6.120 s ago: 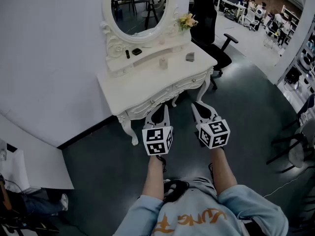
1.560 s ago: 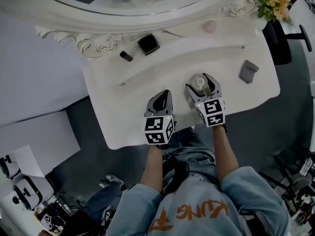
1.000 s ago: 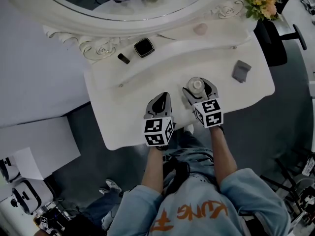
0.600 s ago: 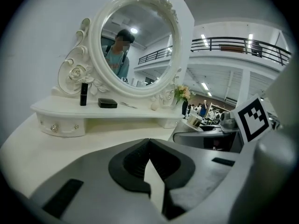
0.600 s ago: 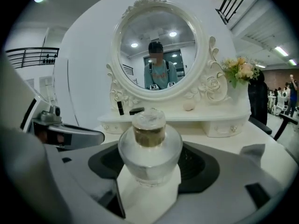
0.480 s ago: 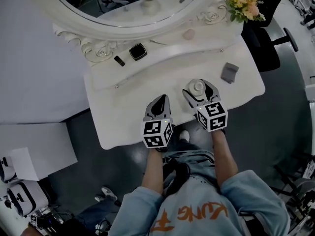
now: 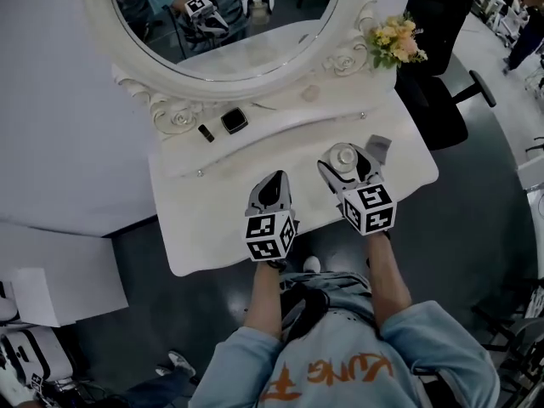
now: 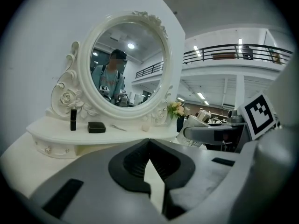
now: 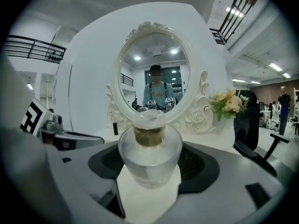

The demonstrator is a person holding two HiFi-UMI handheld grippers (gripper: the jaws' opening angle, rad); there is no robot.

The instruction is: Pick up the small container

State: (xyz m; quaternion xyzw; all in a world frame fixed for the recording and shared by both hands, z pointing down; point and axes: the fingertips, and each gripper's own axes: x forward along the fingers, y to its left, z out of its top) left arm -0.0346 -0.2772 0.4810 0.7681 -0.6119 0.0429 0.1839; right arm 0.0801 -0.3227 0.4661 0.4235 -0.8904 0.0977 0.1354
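White vanity desk (image 7: 204,228) against a white wall (image 7: 51,100), dark grey floor (image 7: 476,211) around it. Oval mirror (image 7: 229,24) in a carved frame at the back. Raised shelf (image 7: 276,114) below it carries a lipstick (image 7: 206,133) and a black compact (image 7: 234,121). Flowers (image 7: 393,41) at the shelf's right end. Black office chair (image 7: 438,83) stands just past the desk's right end.

Desk top left of the left hand-held gripper (image 7: 277,178) is bare out to the left edge. Right side is tighter: a grey block (image 7: 379,148) lies just beside the right hand-held gripper (image 7: 347,161), near the right edge. Front edge runs under the rear ends of both grippers. Shelf front sits ahead of the jaw tips with a strip of bare top between.

Both forearms (image 7: 265,291) reach straight forward from the body, roughly parallel. Grippers are side by side and apart, jaws pointing at the mirror. Right one sits slightly further forward.

Left hand-held gripper: jaws together, tips touching, nothing between them.

Right hand-held gripper: jaws closed onto the small container (image 7: 342,153), pads against its two sides. Container is clear glass, round, with a brownish neck and clear cap. It's upright, over the right half of the desk top in front of the shelf. Can't tell whether its base touches the desk.
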